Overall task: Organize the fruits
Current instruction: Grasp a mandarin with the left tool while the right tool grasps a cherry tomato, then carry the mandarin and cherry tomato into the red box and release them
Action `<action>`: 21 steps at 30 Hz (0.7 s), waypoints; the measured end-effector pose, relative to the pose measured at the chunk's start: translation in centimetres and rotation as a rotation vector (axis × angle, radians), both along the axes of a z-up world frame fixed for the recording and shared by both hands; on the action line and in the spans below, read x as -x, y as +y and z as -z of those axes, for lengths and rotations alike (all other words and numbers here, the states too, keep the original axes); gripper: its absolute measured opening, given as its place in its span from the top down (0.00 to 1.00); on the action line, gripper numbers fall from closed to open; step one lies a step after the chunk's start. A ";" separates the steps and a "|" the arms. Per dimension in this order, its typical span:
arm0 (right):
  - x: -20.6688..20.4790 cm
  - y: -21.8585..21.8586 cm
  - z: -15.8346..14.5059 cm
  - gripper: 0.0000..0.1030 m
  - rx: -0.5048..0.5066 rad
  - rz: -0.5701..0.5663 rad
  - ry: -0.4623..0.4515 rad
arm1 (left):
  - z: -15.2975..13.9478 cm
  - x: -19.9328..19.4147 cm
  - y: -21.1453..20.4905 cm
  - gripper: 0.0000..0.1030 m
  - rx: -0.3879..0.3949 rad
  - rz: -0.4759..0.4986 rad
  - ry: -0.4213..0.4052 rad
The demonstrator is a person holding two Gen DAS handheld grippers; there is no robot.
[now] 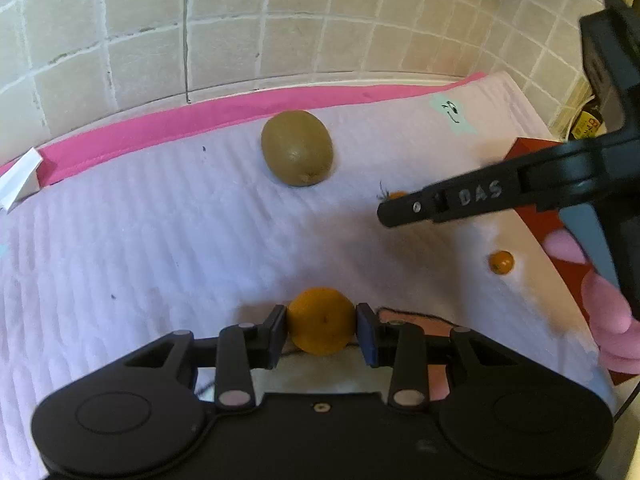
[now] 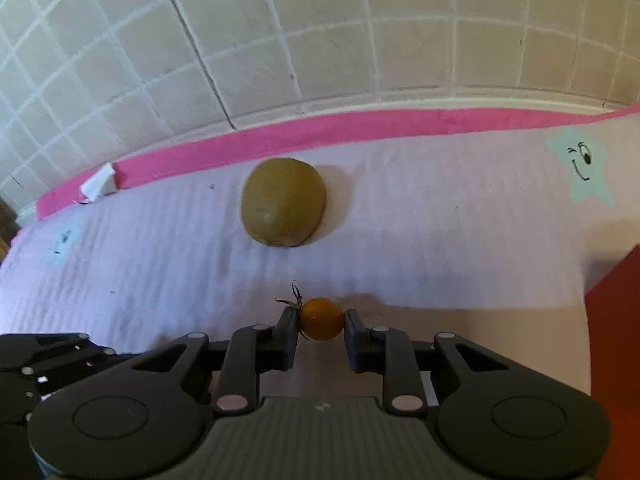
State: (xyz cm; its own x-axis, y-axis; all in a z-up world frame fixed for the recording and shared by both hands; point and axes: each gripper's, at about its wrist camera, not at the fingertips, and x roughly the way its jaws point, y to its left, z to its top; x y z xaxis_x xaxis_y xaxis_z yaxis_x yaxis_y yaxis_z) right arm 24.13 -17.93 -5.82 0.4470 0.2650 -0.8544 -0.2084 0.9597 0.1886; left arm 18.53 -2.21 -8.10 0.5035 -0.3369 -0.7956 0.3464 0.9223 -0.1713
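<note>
My left gripper [image 1: 321, 330] is shut on an orange [image 1: 321, 321], both pads touching its sides, low over the pale pink cloth [image 1: 160, 240]. My right gripper [image 2: 320, 330] is shut on a small orange cherry tomato [image 2: 322, 318] with a dry stem; in the left wrist view that gripper [image 1: 390, 210] reaches in from the right, its tomato [image 1: 396, 195] mostly hidden. A brown kiwi [image 1: 297, 153] lies on the cloth beyond both grippers, also in the right wrist view [image 2: 283, 202]. Another small orange tomato [image 1: 501, 262] lies on the cloth at the right.
A red box [image 1: 536, 216] sits at the cloth's right edge, also in the right wrist view [image 2: 616, 360]. A tiled wall [image 1: 240, 20] backs the counter behind the cloth's bright pink border [image 1: 180, 124]. A white paper piece [image 1: 20, 180] lies far left. A bottle [image 1: 588, 124] stands at the far right.
</note>
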 end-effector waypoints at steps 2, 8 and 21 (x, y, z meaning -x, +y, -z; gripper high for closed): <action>1.0 -0.3 -1.3 0.74 -0.011 0.004 -0.024 | -0.4 0.7 -0.1 0.58 0.001 0.005 -0.004; 4.7 -2.4 -5.9 0.74 -0.046 0.034 -0.109 | -2.9 3.3 -1.4 0.58 0.009 0.024 -0.050; 14.5 -13.0 -15.9 0.74 -0.046 0.223 -0.338 | -16.0 5.3 -8.6 0.58 0.220 0.221 -0.299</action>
State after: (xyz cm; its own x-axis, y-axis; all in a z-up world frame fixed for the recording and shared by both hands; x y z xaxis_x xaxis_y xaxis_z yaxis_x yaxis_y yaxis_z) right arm 9.63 -30.89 10.11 0.7515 0.1641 -0.6390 -0.0534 0.9805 0.1889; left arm 13.21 -10.80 7.89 0.5978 -0.6079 -0.5226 0.5958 0.7731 -0.2176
